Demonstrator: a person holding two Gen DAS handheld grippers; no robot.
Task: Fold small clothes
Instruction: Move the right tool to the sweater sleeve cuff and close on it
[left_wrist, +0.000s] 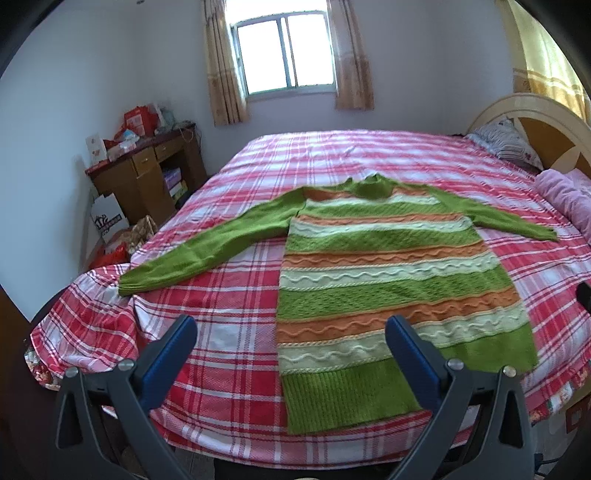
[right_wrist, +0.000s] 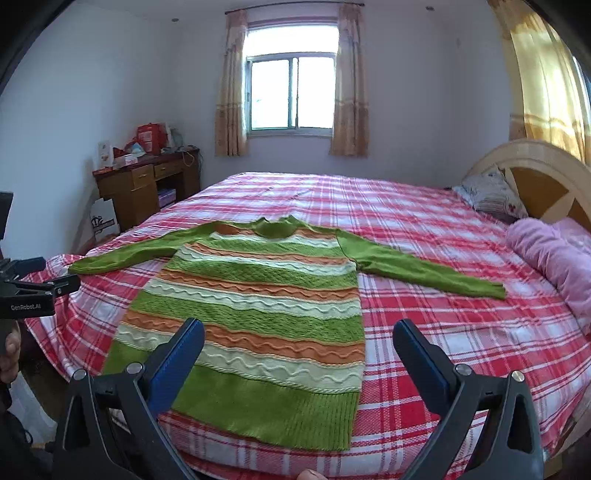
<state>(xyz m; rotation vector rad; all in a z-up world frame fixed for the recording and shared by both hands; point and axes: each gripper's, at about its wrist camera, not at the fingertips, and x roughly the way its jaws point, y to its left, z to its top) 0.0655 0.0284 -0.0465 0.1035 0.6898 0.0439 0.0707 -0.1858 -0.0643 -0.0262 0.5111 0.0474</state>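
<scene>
While both tools are held above the near edge of the bed (left_wrist: 258, 155), nothing is gripped. At the far left, against the wall, a brown counter (left_wrist: 147, 173) is crowded with red boxes and packets, and white and red bags (left_wrist: 107, 221) are seen on the floor beside it, off the bed's left edge. The left tool (left_wrist: 291, 350) is spread wide apart, its blue fingers (left_wrist: 173, 354) empty, above the plaid sheet and the sweater's hem. The sweater (left_wrist: 388, 280), striped green, orange and cream, is laid flat and face up near the bed's near edge, collar toward the window (left_wrist: 284, 55), one green sleeve stretched toward the bed's left corner, the other toward the right. No item lies on it. The right tool (right_wrist: 299, 354) is likewise wide apart and empty over the hem. At the bed's right edge a rolled pink blanket (right_wrist: 554, 254) is seen near the right cuff without touching it, with a patterned pillow (right_wrist: 491, 199) and a wooden headboard (right_wrist: 539, 173) behind.
</scene>
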